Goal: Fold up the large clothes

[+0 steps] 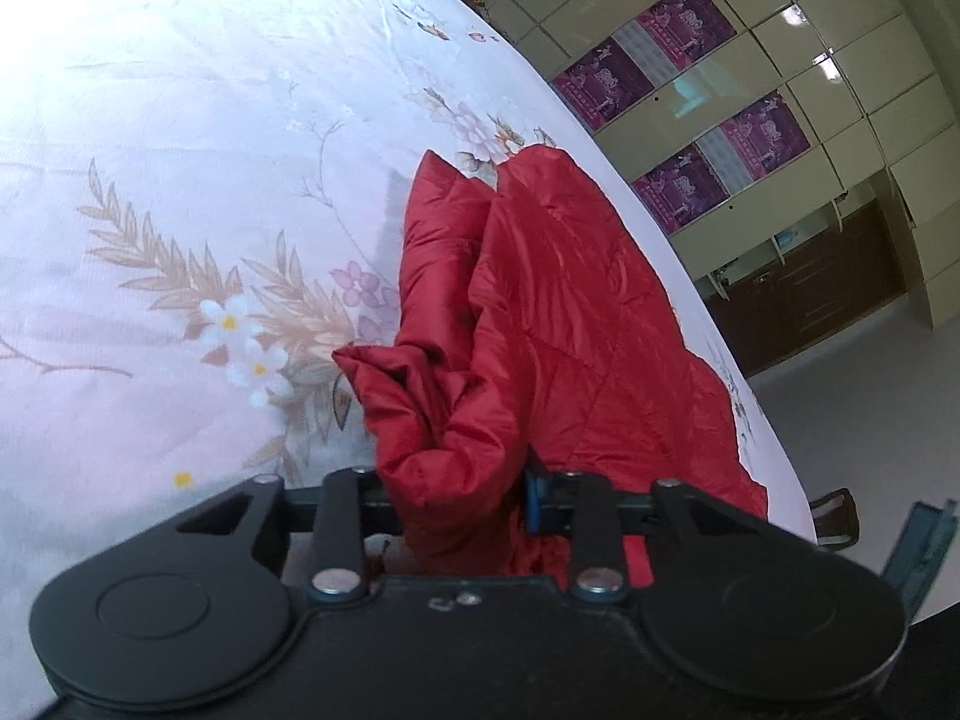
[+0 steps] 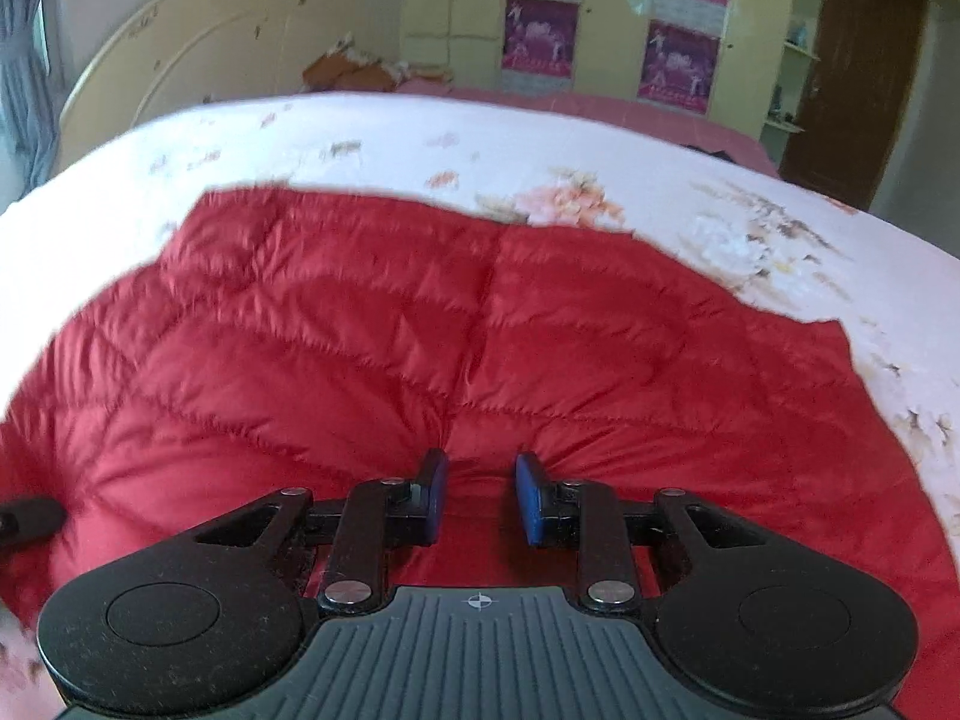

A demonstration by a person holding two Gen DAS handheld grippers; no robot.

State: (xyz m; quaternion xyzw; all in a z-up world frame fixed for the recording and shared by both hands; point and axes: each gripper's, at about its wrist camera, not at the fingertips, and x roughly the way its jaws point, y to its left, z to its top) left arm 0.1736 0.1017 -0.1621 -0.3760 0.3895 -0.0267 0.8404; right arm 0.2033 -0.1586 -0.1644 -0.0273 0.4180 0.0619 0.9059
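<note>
- white floral-print bedspread (image 2: 420, 138) covers the bed; cream wardrobe with purple posters (image 1: 708, 90) beyond it
- red quilted puffer jacket (image 2: 360, 324) lies spread on the bedspread, near its edge
- left gripper (image 1: 462, 498) clamped on a bunched fold of jacket
- right gripper (image 2: 480, 492) over the jacket; blue pads (image 2: 531, 498) apart, no fabric pinched

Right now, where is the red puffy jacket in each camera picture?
Left wrist view: the red jacket runs from the middle down to the left gripper, bunched between its fingers.
Right wrist view: it fills the middle and lower picture, spread flat, under the right gripper.
Shared landmark: the flowered bedspread beneath it.
</note>
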